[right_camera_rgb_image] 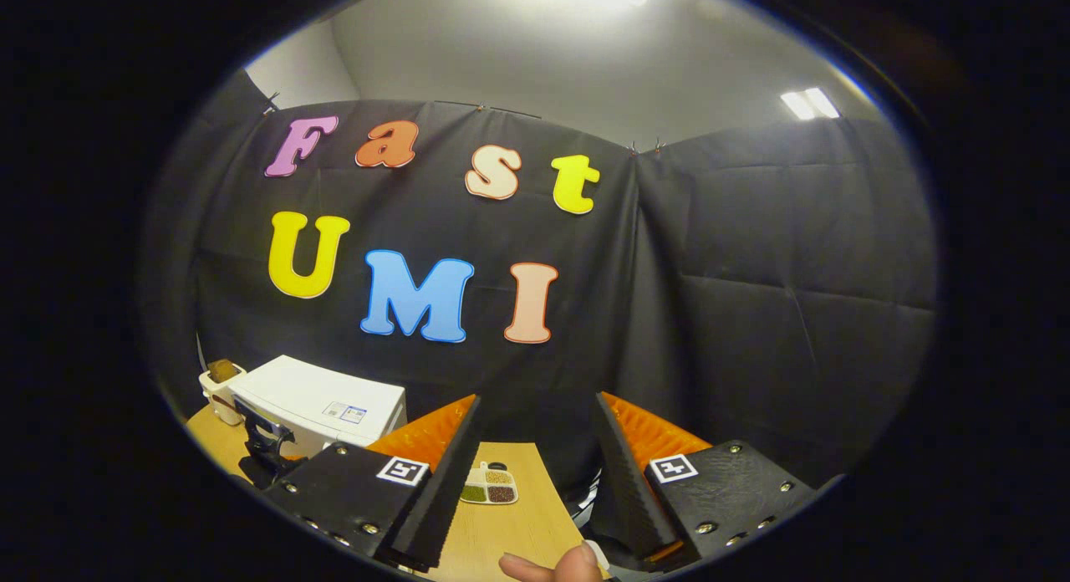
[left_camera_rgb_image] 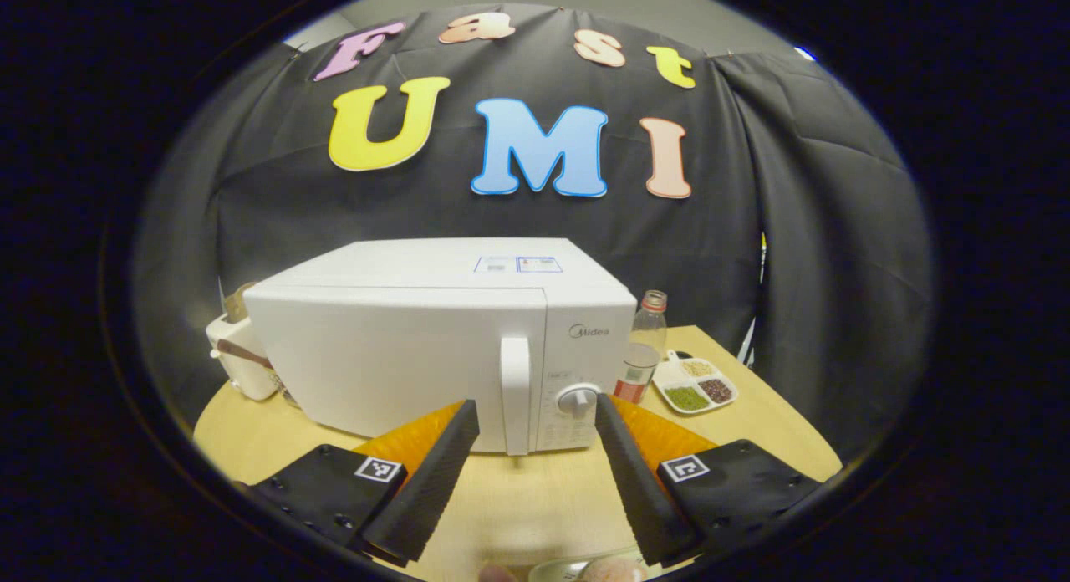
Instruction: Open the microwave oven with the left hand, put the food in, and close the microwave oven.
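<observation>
The microwave oven (left_camera_rgb_image: pixel 435 348) stands shut on the table (left_camera_rgb_image: pixel 535 490), straight ahead of the left gripper (left_camera_rgb_image: pixel 535 423), whose fingers (left_camera_rgb_image: pixel 435 473) are spread wide with nothing between them. The door handle (left_camera_rgb_image: pixel 516 394) is the landmark here: a tall bar running vertically along the door's right edge, just left of the control knob (left_camera_rgb_image: pixel 578 398). In the left gripper view the handle sits in the gap between the two fingers, a little left of centre and apart from both. Because its long axis is upright, the fingers would probably have to close across it from its two sides.

A bottle (left_camera_rgb_image: pixel 644 348) and a divided snack tray (left_camera_rgb_image: pixel 695 383) lie right of the handle, beyond the oven's side.

The right gripper (right_camera_rgb_image: pixel 535 448) is held higher and well right of the handle, its fingers also parted and empty, so the left gripper is clearly nearer. What looks like food (left_camera_rgb_image: pixel 606 569) shows blurred at the bottom edge of the left gripper view, nearer than the handle
</observation>
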Motion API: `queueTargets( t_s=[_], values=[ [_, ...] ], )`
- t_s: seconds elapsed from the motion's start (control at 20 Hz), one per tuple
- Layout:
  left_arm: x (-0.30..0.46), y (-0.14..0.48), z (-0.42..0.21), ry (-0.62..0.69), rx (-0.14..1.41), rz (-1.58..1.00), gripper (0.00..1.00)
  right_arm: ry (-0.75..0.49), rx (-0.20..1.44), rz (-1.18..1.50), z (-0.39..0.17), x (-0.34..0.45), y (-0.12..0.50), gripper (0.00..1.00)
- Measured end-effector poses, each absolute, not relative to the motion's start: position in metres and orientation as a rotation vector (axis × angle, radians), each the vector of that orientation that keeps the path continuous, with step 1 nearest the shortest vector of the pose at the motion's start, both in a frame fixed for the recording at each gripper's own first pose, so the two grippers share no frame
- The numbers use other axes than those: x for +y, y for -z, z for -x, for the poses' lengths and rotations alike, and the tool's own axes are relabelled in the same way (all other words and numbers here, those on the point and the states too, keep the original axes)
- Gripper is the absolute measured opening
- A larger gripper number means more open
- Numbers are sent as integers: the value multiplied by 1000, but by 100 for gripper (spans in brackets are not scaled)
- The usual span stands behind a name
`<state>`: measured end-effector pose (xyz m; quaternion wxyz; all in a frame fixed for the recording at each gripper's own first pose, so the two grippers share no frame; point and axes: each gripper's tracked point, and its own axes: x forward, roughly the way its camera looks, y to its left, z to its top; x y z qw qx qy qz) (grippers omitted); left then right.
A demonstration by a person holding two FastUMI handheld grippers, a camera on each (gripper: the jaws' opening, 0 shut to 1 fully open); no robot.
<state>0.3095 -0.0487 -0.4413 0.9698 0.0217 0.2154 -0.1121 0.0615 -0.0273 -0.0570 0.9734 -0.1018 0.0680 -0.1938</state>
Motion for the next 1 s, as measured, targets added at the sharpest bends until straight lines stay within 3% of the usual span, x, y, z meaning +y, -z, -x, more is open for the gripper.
queueTargets(
  t_s=[0.1,0.15,0.45,0.65,0.8,1.0],
  values=[
    [-47,455,-326,222,442,-63,94,406,173,183,-68,-33,70,81],
    [-50,465,-334,227,451,-64,97,415,188,172,-69,-36,74,81],
    [-54,489,-362,214,462,-77,92,456,198,198,-70,-49,76,81],
    [-54,496,-371,195,480,-42,76,462,190,181,-65,-48,74,81],
    [-52,500,-370,180,497,-47,37,464,200,188,-59,-47,76,81],
    [-50,500,-367,207,472,-59,28,455,184,156,-45,-38,72,81]
  ],
)
